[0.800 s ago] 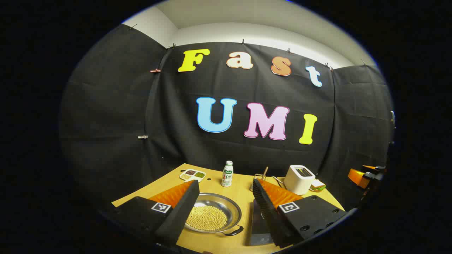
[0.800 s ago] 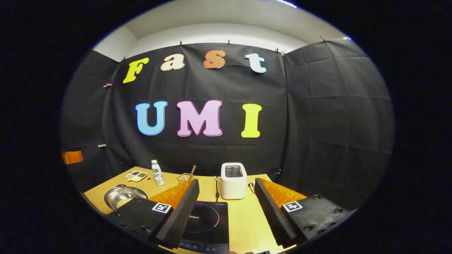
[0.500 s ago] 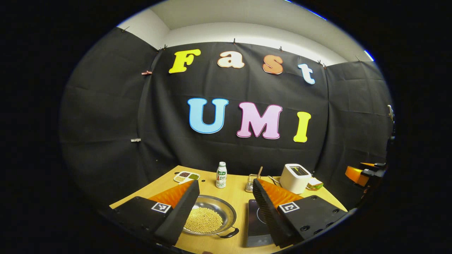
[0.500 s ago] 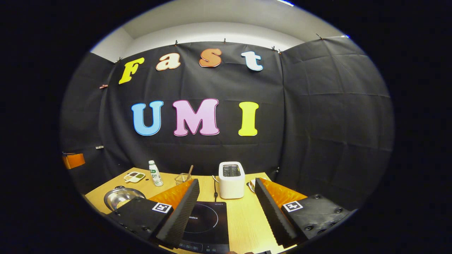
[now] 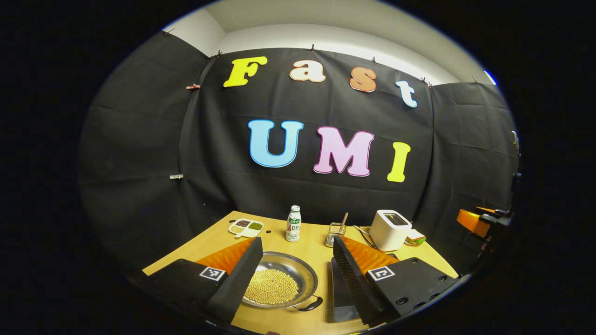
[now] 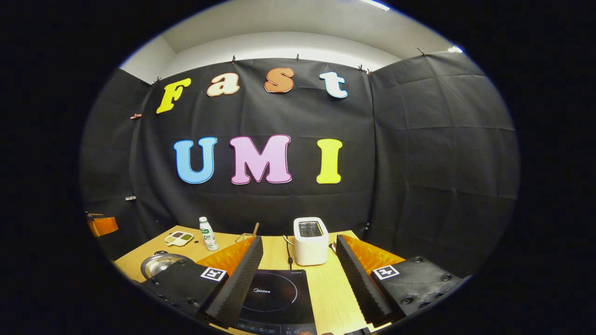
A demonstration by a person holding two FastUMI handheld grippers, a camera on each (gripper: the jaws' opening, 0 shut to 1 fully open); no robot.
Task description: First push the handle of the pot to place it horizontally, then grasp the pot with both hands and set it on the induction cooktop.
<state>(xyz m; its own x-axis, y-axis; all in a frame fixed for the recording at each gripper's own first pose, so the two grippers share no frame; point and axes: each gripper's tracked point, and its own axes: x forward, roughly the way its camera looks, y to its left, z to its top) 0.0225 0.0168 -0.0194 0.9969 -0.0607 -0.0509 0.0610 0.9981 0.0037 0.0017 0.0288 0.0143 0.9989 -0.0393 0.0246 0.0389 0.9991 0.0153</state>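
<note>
Two foam-padded fingers of the left gripper [image 5: 294, 274] stand wide apart in the left gripper view, gripping nothing and raised above the wooden table [image 5: 307, 244]. Between them, partly covered by the left-hand finger, the pot [image 5: 281, 286] rests on the table: a shallow steel pan holding small yellow beans, with one black handle [image 5: 311, 304] at its near right rim. Its far handle cannot be made out here. Just right of the pot, the induction cooktop [image 5: 342, 295] is mostly hidden behind the right-hand finger; a dark sliver is visible. Pot and cooktop sit close together, apart. Farther back stand a divided snack tray [image 5: 246, 227], a small bottle [image 5: 293, 224], a wire holder with a stick [image 5: 336, 231] and a white toaster [image 5: 390, 229], with something small just beside the toaster, too blurred to identify. At the far right edge, an orange part of the other gripper is cut off by the edge. In the right gripper view, the right gripper [image 6: 298, 274] is likewise spread wide and empty, above the induction cooktop [image 6: 277, 298], whose near corners are covered by the fingers and whose front panel is cut off below. The pot [image 6: 160, 264] lies at the far left on the table [image 6: 330, 298], half hidden behind the left-hand finger. The toaster [image 6: 310, 240] stands behind the cooktop, with its cord [image 6: 289, 253] trailing along its left side.
</note>
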